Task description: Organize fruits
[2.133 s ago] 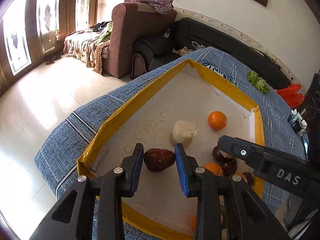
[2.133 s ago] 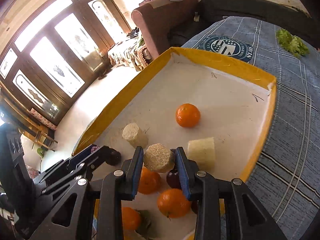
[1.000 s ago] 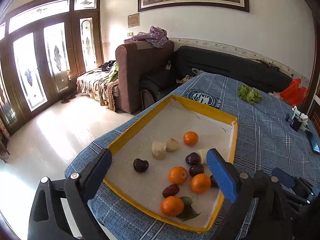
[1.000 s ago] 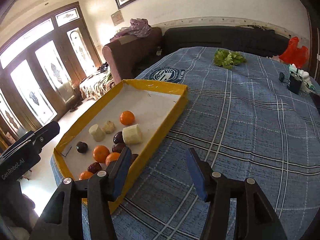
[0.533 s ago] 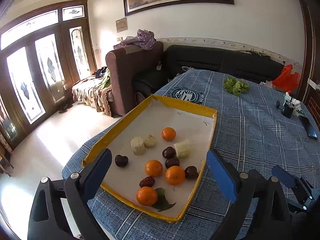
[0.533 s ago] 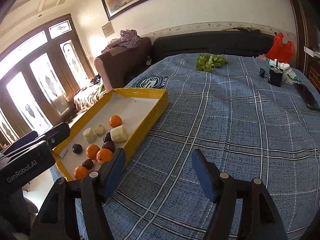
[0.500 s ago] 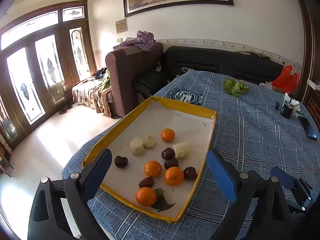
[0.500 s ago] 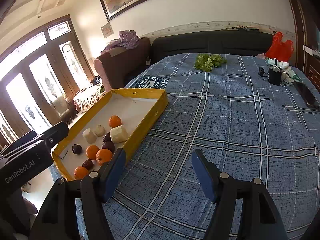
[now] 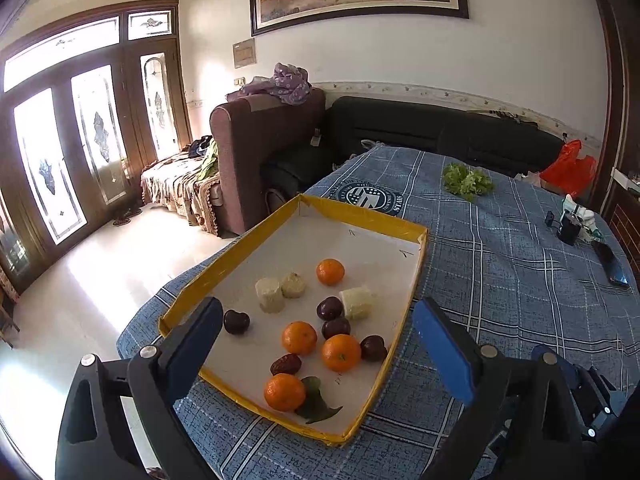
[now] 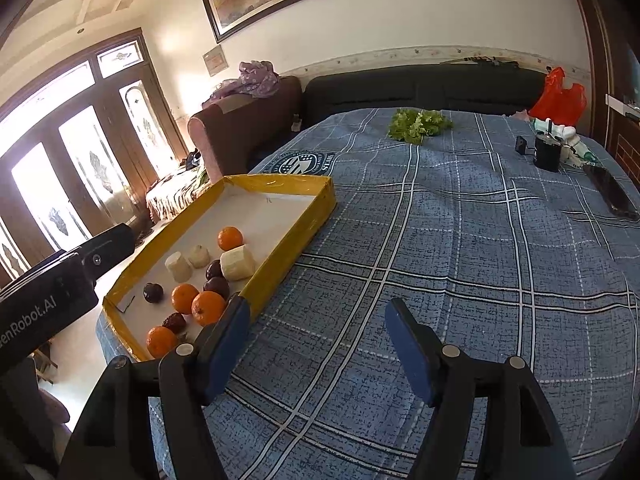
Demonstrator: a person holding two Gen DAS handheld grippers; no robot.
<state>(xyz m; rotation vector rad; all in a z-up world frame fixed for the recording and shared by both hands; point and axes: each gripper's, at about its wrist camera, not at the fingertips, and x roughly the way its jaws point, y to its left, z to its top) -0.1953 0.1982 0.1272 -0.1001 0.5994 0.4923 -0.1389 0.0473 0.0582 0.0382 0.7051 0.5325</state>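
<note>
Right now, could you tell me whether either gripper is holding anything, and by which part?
Nothing is held. The left gripper stands open above the tray, and the right gripper stands open over the tablecloth, with no fruit between the pads.

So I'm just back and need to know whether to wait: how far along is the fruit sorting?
Done: all the fruit sits inside the yellow tray, with two pale chunks side by side. In hand: nothing; the left claw and right claw are both open and empty. Left: the oranges and dark fruits are scattered and mixed, and the third pale chunk lies apart.
</note>
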